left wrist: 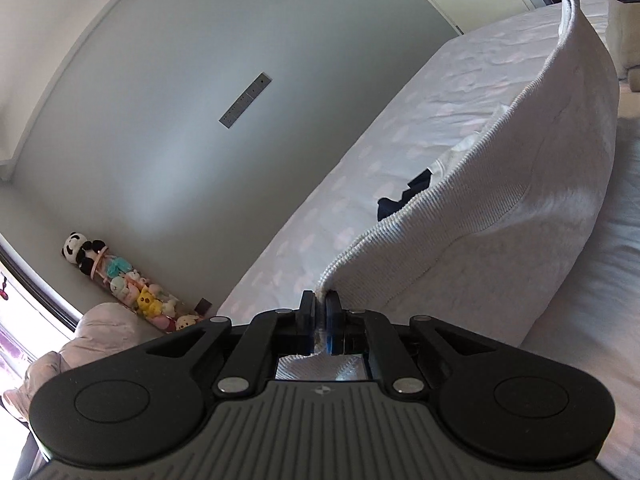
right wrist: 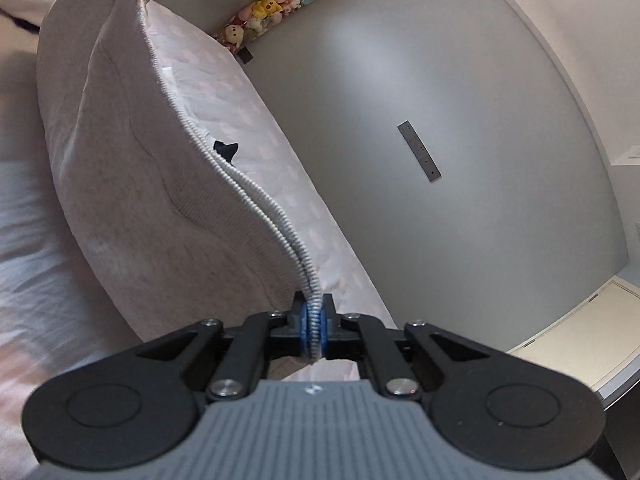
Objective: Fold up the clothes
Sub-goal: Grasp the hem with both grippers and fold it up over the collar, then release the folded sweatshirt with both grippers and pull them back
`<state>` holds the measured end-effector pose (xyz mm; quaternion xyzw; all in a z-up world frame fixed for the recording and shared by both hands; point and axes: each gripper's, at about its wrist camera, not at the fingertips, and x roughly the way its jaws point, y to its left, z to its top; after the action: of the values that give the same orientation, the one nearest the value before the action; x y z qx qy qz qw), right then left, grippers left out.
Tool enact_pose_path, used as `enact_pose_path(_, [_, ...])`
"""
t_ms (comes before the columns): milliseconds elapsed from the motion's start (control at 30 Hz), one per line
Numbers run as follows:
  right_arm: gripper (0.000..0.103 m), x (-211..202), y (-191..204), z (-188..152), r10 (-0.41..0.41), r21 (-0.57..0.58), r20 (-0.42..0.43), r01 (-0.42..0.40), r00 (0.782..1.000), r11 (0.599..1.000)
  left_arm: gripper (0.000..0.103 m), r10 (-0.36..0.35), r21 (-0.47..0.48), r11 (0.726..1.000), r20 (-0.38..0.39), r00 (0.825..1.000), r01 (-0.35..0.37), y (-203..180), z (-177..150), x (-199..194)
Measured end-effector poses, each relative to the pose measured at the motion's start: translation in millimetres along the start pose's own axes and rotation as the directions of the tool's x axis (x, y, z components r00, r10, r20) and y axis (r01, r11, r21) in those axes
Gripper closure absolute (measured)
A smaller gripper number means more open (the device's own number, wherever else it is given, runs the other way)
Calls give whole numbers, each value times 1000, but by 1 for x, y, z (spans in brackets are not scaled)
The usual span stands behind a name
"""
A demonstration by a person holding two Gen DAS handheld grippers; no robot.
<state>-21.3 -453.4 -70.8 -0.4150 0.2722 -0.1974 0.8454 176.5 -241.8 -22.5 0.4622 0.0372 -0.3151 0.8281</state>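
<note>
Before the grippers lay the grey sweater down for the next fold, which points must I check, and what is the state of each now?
1. Left gripper holds the ribbed hem: ok, jaws shut on a corner of it.
2. Right gripper holds the hem: ok, jaws shut on the ribbed edge.
3. Hem between the two grips is stretched: ok, only slightly bowed.
4. Grey sweater hangs free of the dark garment: cannot tell, the hem partly covers it.
5. Landing area on the bed: not ok, the dark garment and a white item lie there.
6. Sleeves tucked flat: cannot tell, hidden.
</note>
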Motion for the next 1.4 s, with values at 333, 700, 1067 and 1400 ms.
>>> enact_pose_path(333, [96,93,-65,49,-10,-22,-21,9,1000,1000,100,19,92,996,-20,1000,-17,46,46,83])
enact_pose_path(700, [96,262,-58,57,35,-43,-115,-40,993,998,100,-15,143,989,-126,992,33,22,48,233])
enact_pose_path(1067, [96,378,-8,27,132,22,-221,-130,966,991,100,-57,188,977,-221,974,100,-34,10,321])
enact_pose_path(1400, [69,373,-16,24,150,162,-233,-113,961,980,82,-6,167,985,-194,981,40,-40,-3,307])
